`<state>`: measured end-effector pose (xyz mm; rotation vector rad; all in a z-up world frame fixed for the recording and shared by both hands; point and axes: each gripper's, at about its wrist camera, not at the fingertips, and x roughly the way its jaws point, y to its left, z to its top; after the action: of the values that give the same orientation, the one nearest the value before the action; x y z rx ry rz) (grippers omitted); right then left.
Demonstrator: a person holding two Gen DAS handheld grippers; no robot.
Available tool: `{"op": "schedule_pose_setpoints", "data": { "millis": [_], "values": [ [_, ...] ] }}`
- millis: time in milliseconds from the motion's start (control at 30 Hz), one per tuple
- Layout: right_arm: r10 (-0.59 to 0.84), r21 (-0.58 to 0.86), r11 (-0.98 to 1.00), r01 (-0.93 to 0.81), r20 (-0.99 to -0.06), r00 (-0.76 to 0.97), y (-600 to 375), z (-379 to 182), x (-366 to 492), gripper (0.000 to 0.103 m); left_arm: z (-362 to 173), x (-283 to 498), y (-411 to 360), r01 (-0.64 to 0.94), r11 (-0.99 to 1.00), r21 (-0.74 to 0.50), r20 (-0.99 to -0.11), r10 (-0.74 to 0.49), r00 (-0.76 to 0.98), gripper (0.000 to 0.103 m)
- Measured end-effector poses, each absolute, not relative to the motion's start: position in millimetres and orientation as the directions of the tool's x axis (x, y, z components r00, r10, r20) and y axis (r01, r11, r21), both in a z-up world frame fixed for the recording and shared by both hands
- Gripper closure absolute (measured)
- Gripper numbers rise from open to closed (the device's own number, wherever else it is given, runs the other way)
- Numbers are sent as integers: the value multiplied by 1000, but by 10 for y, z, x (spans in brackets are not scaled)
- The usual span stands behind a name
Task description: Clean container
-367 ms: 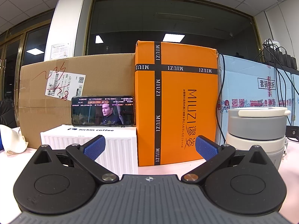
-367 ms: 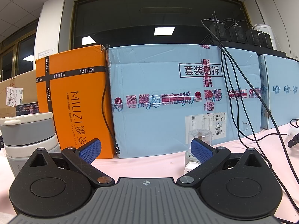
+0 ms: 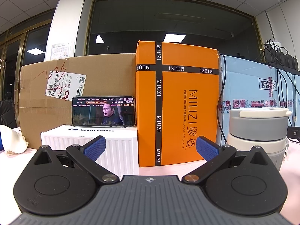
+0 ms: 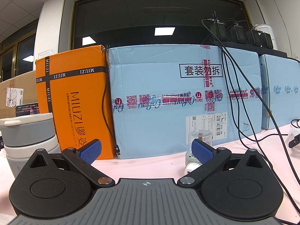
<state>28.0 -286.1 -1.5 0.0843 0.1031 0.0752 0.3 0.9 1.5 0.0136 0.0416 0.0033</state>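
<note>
A grey and white collapsible container [image 3: 258, 131] with a white lid stands on the pink table at the right of the left wrist view; it also shows at the left edge of the right wrist view [image 4: 28, 136]. My left gripper [image 3: 150, 148] is open and empty, low over the table, left of the container. My right gripper [image 4: 146, 150] is open and empty, to the right of the container. A white cloth [image 3: 11, 140] lies at the far left.
Boxes line the back: brown cardboard [image 3: 75, 86], orange MIUZI box [image 3: 178, 101], light blue box [image 4: 178, 103]. A phone [image 3: 103, 111] plays video on a white Luckin Coffee box [image 3: 90, 146]. A small clear-domed device [image 4: 198, 142] and black cables [image 4: 243, 93] sit right.
</note>
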Motion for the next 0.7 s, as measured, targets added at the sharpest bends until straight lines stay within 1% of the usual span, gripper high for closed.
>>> {"op": "schedule_pose_setpoints", "data": {
  "millis": [700],
  "values": [
    [79,88,994,-70,-102,992,-2849,-26,282,0,5,7,-6,-4,1000,18,-39,4,999,0]
  ]
}}
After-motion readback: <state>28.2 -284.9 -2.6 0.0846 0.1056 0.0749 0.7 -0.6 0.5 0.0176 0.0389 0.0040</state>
